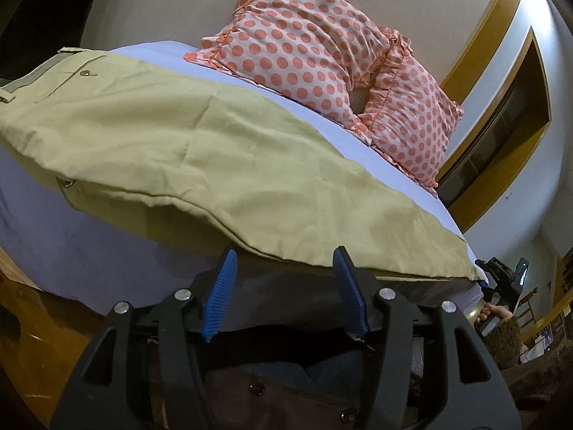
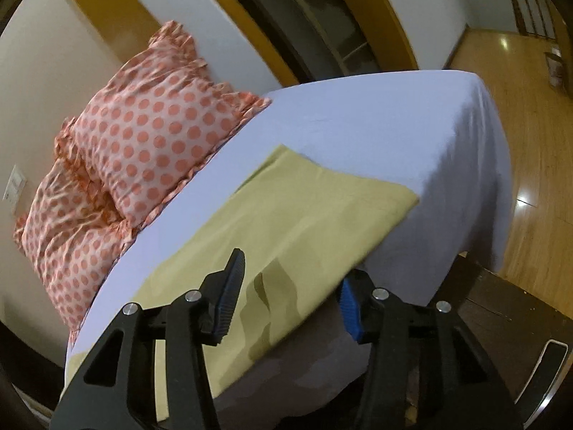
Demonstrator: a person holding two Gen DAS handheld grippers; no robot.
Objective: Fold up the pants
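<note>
My left tool (image 1: 284, 261) stands wide, its blue pads (image 1: 224, 294) just short of the pants (image 1: 200, 150) edge, gripping nothing. My right tool (image 2: 292, 279) is wide too, one finger above the hem end, the other below the overhanging cloth, not closed on it. The khaki pants lie flat along the near edge of the bed (image 2: 376, 122), waistband far left. Two polka-dot pillows (image 1: 322, 53) sit behind them.

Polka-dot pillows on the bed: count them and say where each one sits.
2. The upper pillow leans at the wall by the head of the bed; the lower pillow lies partly under it, towards the bed's far side. Beyond the khaki pants, none seems hidden.
</note>
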